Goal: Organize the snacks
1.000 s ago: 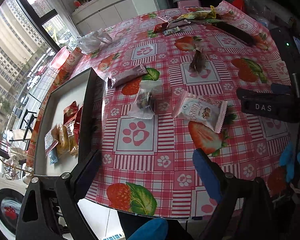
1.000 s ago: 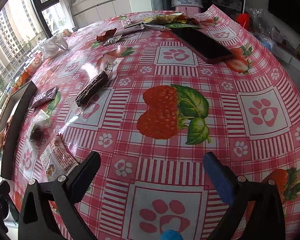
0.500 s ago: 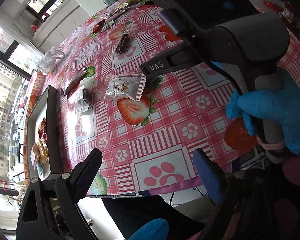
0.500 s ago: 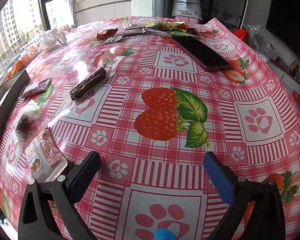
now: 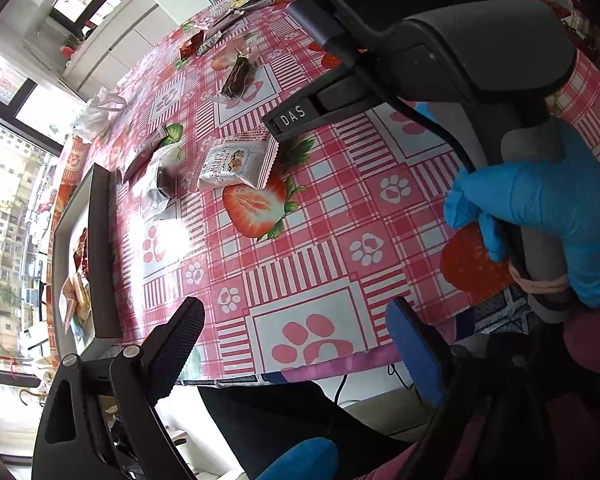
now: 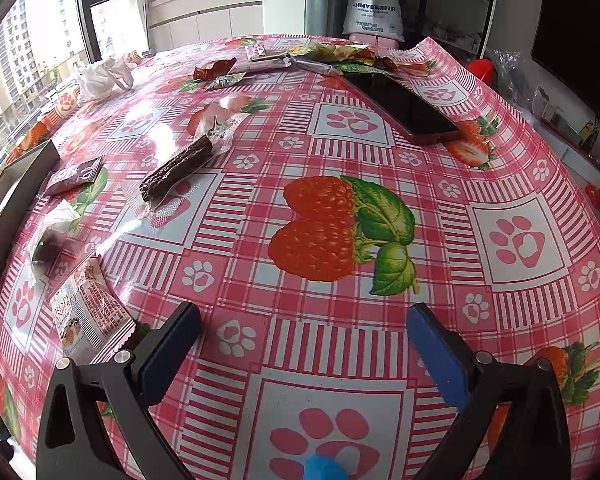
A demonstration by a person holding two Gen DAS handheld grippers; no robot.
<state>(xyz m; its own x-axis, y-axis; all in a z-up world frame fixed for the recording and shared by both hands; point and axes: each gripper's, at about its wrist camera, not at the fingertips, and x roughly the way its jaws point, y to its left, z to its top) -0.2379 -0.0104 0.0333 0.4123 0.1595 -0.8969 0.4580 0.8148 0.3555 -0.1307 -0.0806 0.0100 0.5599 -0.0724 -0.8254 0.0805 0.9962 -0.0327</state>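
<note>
Left tool [image 5: 296, 330]: swung since a second ago from the tray [image 5: 102, 248] toward the bench [image 5: 320, 208] edge, jaws wide, empty. Right tool [image 6: 304, 332]: unmoved, wide, empty. White snack packet [image 5: 238, 160]: unchanged on the bench, beside the tray.

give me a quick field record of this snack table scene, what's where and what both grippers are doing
surface: tablecloth with paw and strawberry print
tray: grey tray at the table's edge, a few snacks inside
loose snacks: white cracker packet, dark bar in clear wrap, brown packet
other: phone lying flat, far side
left gripper: open, empty, above the near table edge
right gripper: open, empty, above the cloth
right hand: blue glove, on the handle
</note>
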